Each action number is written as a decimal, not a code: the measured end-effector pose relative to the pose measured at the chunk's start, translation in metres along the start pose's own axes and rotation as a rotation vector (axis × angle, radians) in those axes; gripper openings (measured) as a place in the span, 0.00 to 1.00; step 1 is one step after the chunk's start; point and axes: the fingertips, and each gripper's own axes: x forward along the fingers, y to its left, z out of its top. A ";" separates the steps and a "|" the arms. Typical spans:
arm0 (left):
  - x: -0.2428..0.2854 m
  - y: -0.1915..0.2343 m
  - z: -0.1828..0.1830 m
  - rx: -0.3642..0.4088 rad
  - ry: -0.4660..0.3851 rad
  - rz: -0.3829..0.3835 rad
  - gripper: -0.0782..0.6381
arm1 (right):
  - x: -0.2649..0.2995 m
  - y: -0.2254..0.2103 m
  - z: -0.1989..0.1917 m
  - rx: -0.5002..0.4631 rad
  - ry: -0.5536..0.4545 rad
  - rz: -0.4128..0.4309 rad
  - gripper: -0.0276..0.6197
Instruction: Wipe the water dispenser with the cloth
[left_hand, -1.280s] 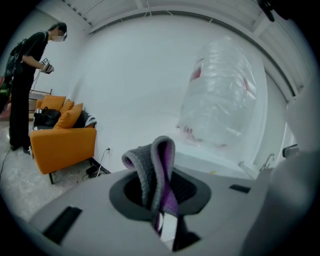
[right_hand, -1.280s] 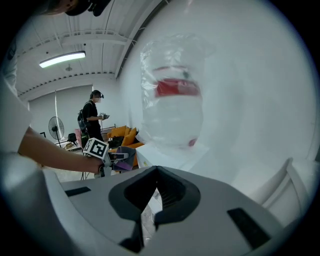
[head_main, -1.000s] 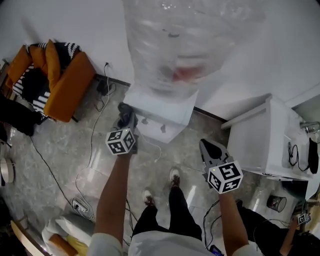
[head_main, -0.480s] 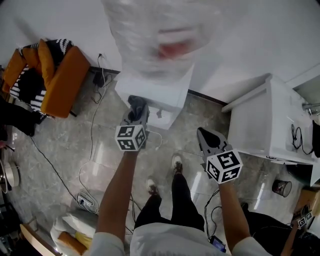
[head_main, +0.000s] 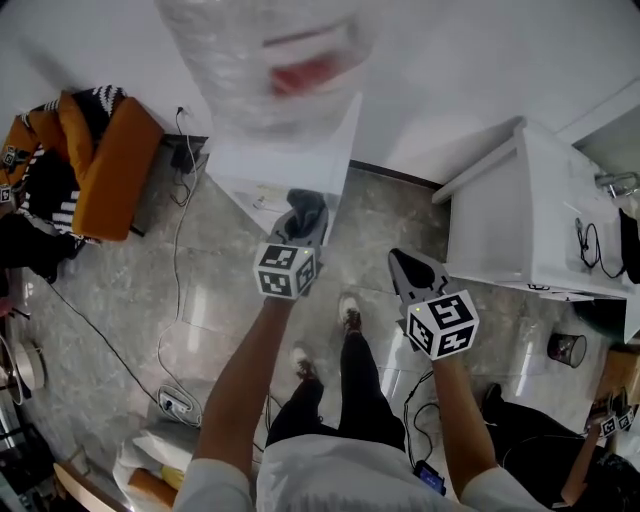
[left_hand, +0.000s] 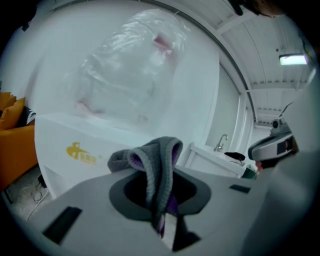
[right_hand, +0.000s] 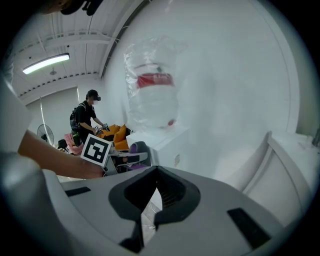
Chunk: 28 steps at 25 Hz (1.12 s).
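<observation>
Some cloth (left_hand: 159, 167) hidden inside left jaws.

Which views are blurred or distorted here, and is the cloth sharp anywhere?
Head view: the bottle at the top is smeared, as if by motion blur. Left gripper view: fisheye bend, dark corners; the cloth reads fairly sharp. Right gripper view: same bend; the lamp glares upper left.
</observation>
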 end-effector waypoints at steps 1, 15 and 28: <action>0.003 -0.006 -0.002 0.012 0.012 -0.009 0.21 | -0.004 -0.002 -0.002 0.005 0.001 -0.007 0.06; 0.010 -0.089 -0.008 0.139 -0.036 -0.107 0.21 | -0.041 -0.025 -0.033 0.067 0.013 -0.069 0.06; 0.012 -0.013 -0.022 0.020 0.017 0.239 0.21 | -0.047 -0.018 -0.049 0.096 0.023 -0.081 0.06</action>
